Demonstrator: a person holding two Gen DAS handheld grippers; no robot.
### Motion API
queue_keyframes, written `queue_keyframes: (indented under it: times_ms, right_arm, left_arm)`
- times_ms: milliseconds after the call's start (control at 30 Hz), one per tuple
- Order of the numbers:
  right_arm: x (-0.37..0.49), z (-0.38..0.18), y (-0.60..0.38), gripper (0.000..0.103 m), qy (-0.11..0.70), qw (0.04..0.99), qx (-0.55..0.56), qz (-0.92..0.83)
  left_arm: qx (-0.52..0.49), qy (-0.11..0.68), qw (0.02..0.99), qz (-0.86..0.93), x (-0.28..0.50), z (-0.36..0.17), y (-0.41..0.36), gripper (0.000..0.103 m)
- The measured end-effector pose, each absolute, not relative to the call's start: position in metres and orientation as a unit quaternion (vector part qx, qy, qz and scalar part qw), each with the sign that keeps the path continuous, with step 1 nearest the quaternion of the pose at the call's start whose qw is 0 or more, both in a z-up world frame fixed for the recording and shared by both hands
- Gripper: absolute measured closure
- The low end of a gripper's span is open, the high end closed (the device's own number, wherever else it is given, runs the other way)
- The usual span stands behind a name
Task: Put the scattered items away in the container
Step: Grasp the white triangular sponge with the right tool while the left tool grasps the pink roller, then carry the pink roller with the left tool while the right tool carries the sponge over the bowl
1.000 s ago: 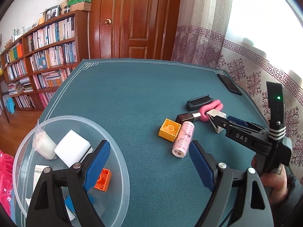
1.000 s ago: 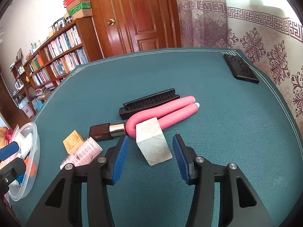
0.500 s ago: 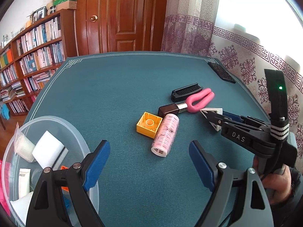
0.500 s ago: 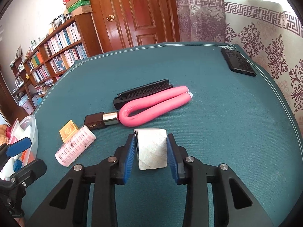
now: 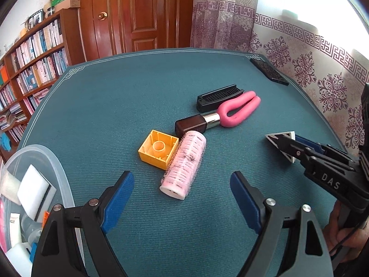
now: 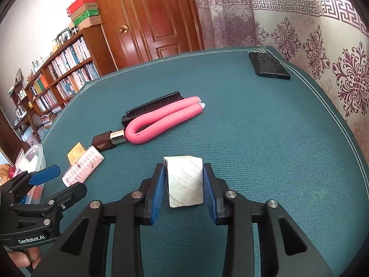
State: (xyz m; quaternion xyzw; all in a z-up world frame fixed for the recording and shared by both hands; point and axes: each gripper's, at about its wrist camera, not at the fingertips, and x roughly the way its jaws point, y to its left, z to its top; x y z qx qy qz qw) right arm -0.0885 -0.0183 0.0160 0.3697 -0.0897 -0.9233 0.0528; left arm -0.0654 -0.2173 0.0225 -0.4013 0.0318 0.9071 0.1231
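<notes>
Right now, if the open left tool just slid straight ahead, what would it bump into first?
Most likely the pink hair roller, lying dead ahead between the left tool's fingers, with the yellow brick touching its side. Depth is uncertain.

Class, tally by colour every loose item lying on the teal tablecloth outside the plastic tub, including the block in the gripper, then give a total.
Pink: 2 (hair roller, bent foam curler)
Black: 2 (comb, phone)
Yellow: 1 (toy brick)
Brown: 1 (lipstick)
White: 1 (block)
Total: 7
</notes>
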Motion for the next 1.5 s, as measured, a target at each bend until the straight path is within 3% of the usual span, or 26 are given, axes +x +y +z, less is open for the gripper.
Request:
queue_keyframes:
  times_ms: [133,467,700,800,867,1500]
  right_arm:
    - [-0.092,0.012,-0.013,0.067,-0.104,0.049,0.374,-0.92]
    - [-0.095,0.013,-0.002,0.067,-0.125,0.026,0.365,-0.922]
    - [-0.098,0.012,-0.002,0.067,-0.124,0.025,0.368,-0.921]
    - [-0.099,0.011,-0.001,0.067,-0.126,0.026,0.37,-0.92]
    - [-0.099,0.01,0.0,0.067,-0.128,0.026,0.372,-0.919]
    - [-0.1,0.01,-0.003,0.067,-0.115,0.025,0.374,-0.92]
  left_arm:
    - [-0.416,0.016,0.13,0.9,-0.07,0.015,-0.218,0.016]
    - [-0.417,0.017,0.157,0.895,-0.075,0.012,-0.202,0.037]
    - [-0.411,0.023,0.15,0.899,-0.085,0.011,-0.193,0.04]
    - [-0.406,0.03,0.138,0.903,-0.087,0.01,-0.192,0.056]
    - [-0.407,0.02,0.139,0.903,-0.086,0.011,-0.196,0.072]
    - [-0.407,0.003,0.146,0.902,-0.069,0.014,-0.197,0.073]
